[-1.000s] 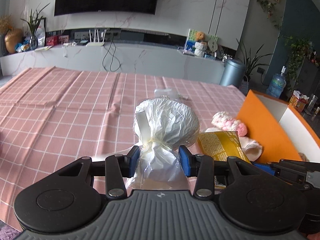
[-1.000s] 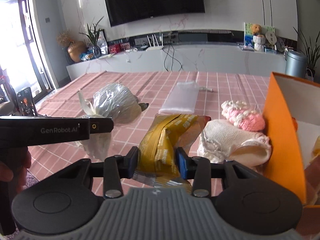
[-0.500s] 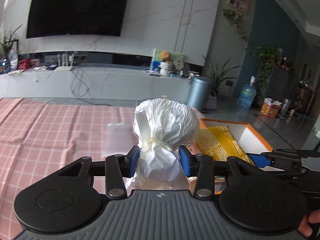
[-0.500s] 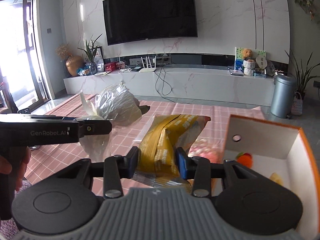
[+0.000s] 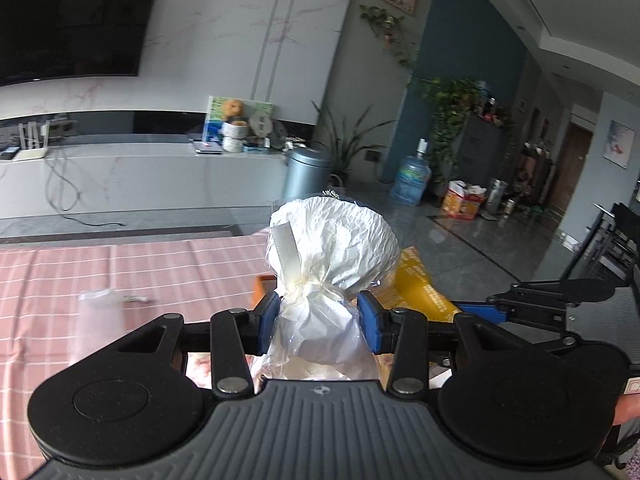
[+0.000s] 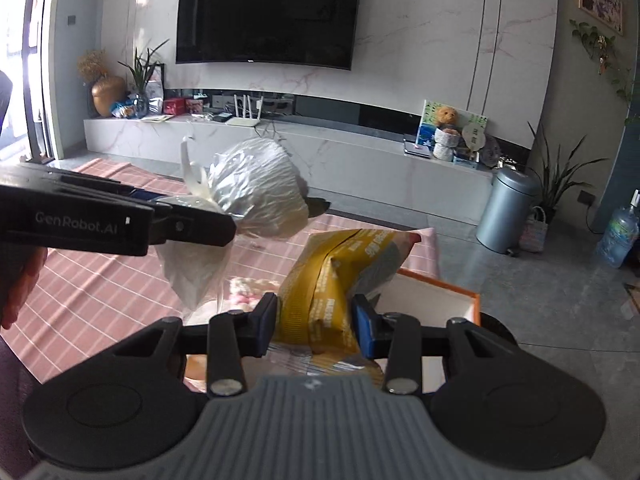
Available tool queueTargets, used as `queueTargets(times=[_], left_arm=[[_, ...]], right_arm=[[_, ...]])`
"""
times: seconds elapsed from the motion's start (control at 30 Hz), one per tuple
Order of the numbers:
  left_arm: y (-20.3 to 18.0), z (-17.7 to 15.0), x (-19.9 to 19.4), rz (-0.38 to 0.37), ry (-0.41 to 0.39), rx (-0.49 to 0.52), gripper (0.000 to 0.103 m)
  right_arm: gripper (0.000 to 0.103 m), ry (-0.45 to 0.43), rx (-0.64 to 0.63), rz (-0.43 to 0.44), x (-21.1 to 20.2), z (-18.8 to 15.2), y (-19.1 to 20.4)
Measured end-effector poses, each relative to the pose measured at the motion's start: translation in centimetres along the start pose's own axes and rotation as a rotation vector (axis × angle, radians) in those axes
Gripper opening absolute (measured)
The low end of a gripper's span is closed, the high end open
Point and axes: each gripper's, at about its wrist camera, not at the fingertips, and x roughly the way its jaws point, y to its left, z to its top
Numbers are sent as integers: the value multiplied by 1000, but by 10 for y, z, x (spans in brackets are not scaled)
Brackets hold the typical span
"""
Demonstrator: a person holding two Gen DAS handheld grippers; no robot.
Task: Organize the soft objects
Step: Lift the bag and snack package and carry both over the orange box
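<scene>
My left gripper (image 5: pixel 318 322) is shut on a tied white plastic bag (image 5: pixel 336 240), pinched just below its knot and held in the air. The same bag (image 6: pixel 256 192) hangs at the left of the right wrist view, clamped by the left gripper (image 6: pixel 224 226). My right gripper (image 6: pixel 314 326) is shut on a yellow snack packet (image 6: pixel 340 276), which also shows behind the bag as a yellow packet (image 5: pixel 420 288). An orange box with a white inside (image 6: pixel 432 300) lies just beyond and below the packet; its orange corner (image 5: pixel 262 288) peeks out left of the bag.
The table with a pink checked cloth (image 5: pixel 120 272) stretches left, bearing a clear flat packet (image 5: pixel 98 320). A pink knitted item (image 6: pixel 248 290) lies on the cloth under the bag. Beyond the table's edge are grey floor, a metal bin (image 6: pixel 506 212) and a water jug (image 5: pixel 412 178).
Both grippers have risen and swung right with their loads, from over the cloth to the table's right end. The orange box has come under the packet; the towel and pink item dropped low.
</scene>
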Motion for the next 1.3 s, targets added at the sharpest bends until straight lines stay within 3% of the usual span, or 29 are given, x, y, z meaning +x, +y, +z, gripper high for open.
queueTargets(times=[0.2,0.63,1.13,1.3], left_arm=[[-20,5,45,-53,72,26,48],[-38,-23,132,48,298,237,48],[-58,-54,166,70,472,443,49],[-62,-64,171,78,512,500,49]], right_arm=[[40,44,-37,-48,9,-3,-33],[40,242,-83,-19,91,-33,-80],[40,413,-173,39,147,-49,-83],[40,425,-232,33,151,-52,-78]])
